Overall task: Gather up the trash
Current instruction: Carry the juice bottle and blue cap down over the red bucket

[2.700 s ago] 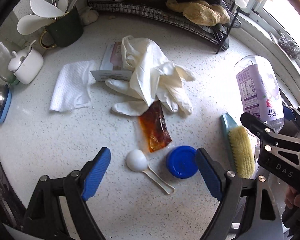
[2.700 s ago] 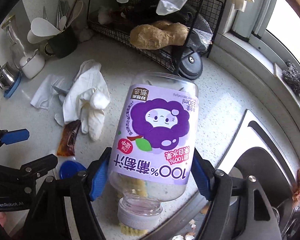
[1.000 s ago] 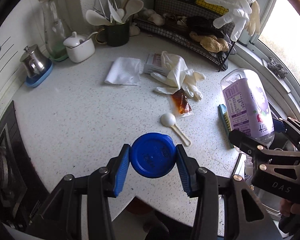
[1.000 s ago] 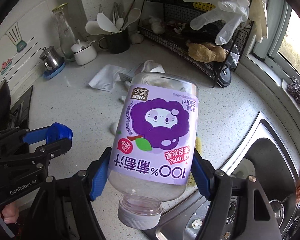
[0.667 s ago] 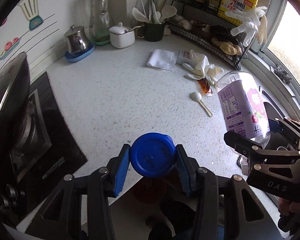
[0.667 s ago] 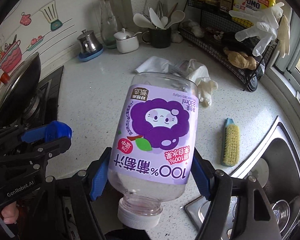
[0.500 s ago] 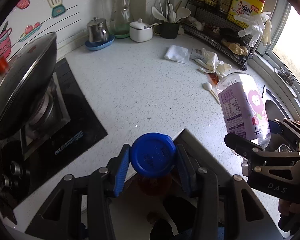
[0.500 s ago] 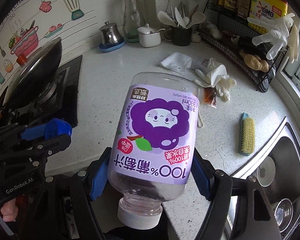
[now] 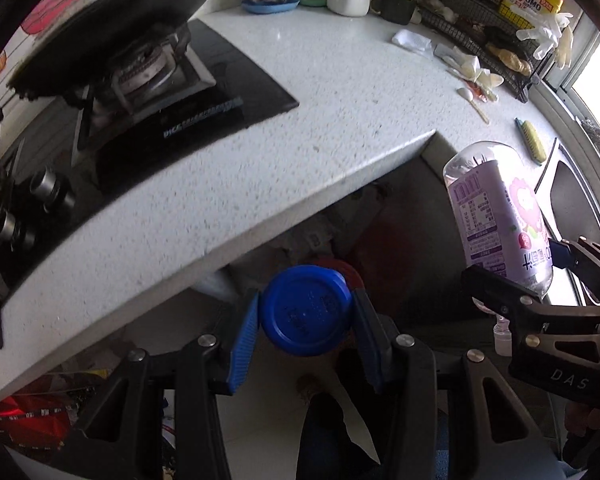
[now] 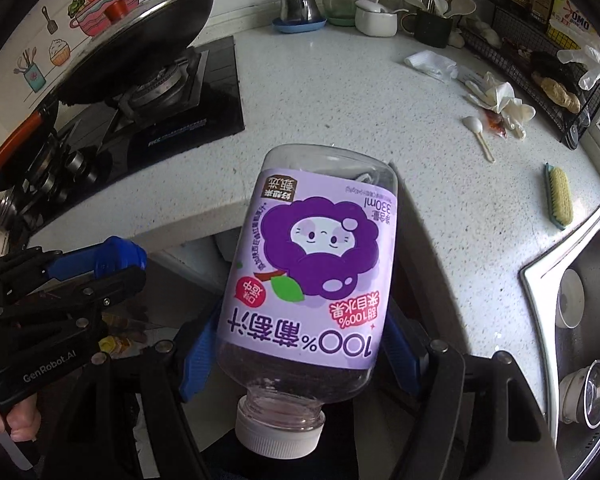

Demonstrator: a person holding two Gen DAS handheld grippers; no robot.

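My left gripper (image 9: 305, 334) is shut on a round blue lid (image 9: 305, 309), held off the counter's front edge above a red bin (image 9: 350, 270) on the floor. My right gripper (image 10: 296, 344) is shut on a clear juice bottle with a purple label (image 10: 312, 272), cap toward me; the bottle also shows in the left wrist view (image 9: 496, 216). On the counter far back lie white gloves (image 10: 500, 100), a white napkin (image 10: 428, 62), a reddish sauce packet (image 10: 496, 122) and a white plastic spoon (image 10: 478, 132).
A gas stove (image 9: 156, 92) with a lidded black pan (image 9: 112, 20) sits at the left. The sink (image 10: 584, 304) holds bowls at the right. A yellow scrub brush (image 10: 558, 198) lies by the sink. A wire rack (image 10: 540, 64), utensil cup, sugar pot and kettle line the back.
Both grippers have pulled back from the counter and lowered, carrying the blue lid and the bottle; the counter edge and the floor below have come into view.
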